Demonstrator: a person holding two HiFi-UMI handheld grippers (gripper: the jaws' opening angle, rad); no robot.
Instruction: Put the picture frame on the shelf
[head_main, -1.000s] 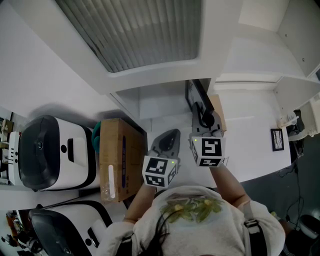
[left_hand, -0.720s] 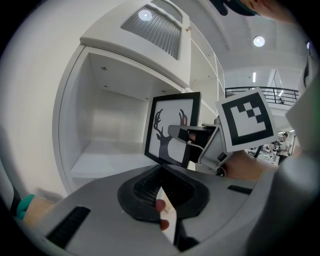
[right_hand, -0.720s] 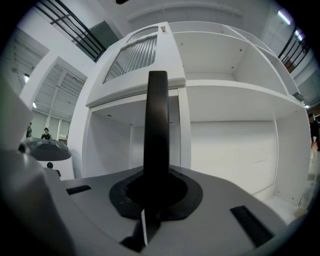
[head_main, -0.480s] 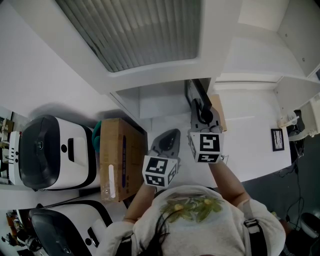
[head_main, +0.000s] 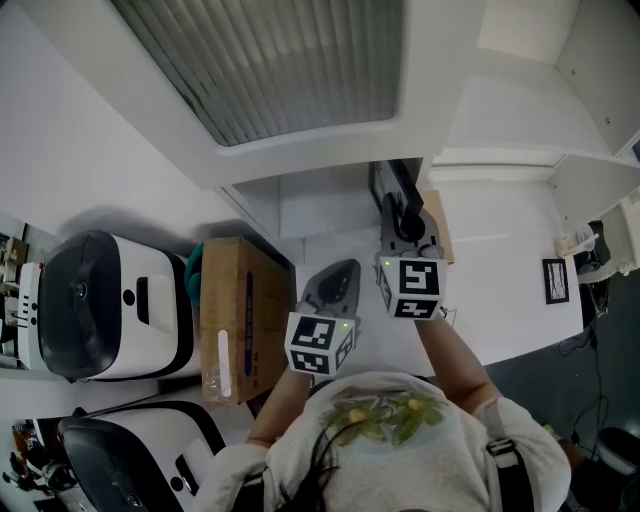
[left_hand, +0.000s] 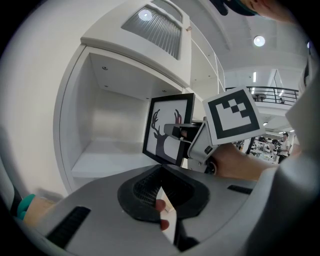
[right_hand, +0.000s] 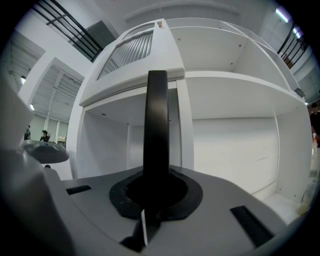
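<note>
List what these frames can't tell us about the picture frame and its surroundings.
- Head view: picture frame shows only as a dark edge; right gripper covers its lower part, so contact with the shelf is unclear.
- Left gripper view: body of the left gripper hides what lies under the frame's bottom edge.
- Right gripper view: frame is edge-on, its picture unseen.
- Head view: small dark-framed item at right is too small to identify.

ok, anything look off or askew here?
Nothing stands out. The frame is held roughly upright in the right gripper, in front of the shelf and not yet on it. No damage shows.
</note>
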